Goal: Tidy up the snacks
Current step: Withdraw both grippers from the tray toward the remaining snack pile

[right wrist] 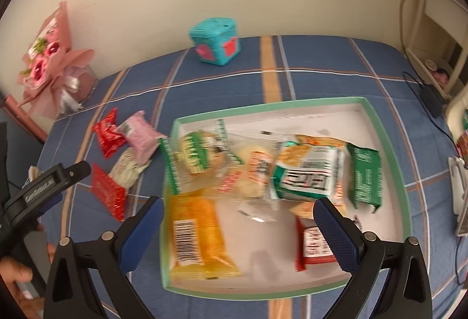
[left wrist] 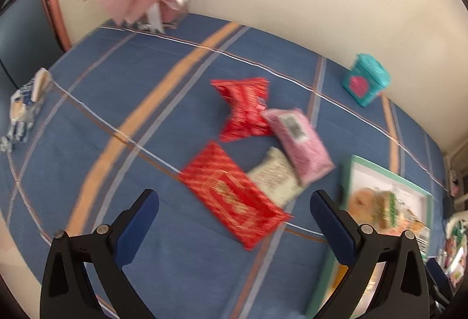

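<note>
Four loose snacks lie on the blue checked cloth (left wrist: 122, 102): a flat red packet (left wrist: 234, 196), a cream packet (left wrist: 275, 175), a pink packet (left wrist: 298, 143) and a crumpled red packet (left wrist: 242, 108). My left gripper (left wrist: 232, 199) hangs open just above the flat red packet, its pads off it. In the right wrist view a green-rimmed box (right wrist: 389, 143) holds several snacks, among them a yellow packet (right wrist: 196, 237) and a green-white packet (right wrist: 307, 175). Above the box my right gripper (right wrist: 238, 202) stands open with nothing between its fingers.
A teal box (right wrist: 216, 41) stands by the wall and a pink bouquet (right wrist: 49, 67) at the cloth's back left corner. A blue-white packet (left wrist: 23, 108) lies at the left edge. Right of the cloth are a shelf (right wrist: 433, 35) and a black cable (right wrist: 430, 96).
</note>
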The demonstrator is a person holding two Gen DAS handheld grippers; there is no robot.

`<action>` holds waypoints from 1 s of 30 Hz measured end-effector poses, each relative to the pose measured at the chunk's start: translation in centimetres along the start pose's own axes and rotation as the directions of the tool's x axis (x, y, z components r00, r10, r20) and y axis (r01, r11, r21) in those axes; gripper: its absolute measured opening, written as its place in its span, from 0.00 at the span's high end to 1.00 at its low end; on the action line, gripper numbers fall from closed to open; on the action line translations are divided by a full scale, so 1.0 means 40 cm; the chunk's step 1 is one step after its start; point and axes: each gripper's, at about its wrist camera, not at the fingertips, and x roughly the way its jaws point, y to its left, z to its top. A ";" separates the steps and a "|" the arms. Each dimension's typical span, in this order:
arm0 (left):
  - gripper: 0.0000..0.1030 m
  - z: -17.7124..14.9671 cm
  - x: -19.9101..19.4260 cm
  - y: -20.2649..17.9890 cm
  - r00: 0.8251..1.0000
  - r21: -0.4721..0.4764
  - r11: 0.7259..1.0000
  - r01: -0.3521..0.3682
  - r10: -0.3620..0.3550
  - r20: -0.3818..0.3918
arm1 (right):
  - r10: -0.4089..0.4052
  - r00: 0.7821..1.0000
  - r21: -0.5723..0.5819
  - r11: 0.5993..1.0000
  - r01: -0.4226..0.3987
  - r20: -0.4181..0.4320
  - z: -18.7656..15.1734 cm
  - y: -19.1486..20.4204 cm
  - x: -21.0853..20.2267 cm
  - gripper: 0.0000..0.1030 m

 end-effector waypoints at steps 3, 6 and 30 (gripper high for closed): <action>0.00 0.016 0.007 0.048 0.999 -0.027 0.998 -0.051 0.051 0.008 | 0.004 1.000 -0.031 1.000 -0.005 -0.012 -0.005 0.033 0.008 0.00; 0.00 0.028 0.015 0.103 0.997 -0.067 0.995 -0.077 0.077 0.001 | 0.011 0.999 -0.055 0.998 -0.012 -0.030 -0.014 0.064 0.022 0.00; 0.00 0.063 0.066 0.178 0.999 -0.077 0.996 -0.038 0.036 -0.028 | 0.126 0.992 -0.128 0.984 -0.128 -0.023 -0.005 0.252 0.056 0.01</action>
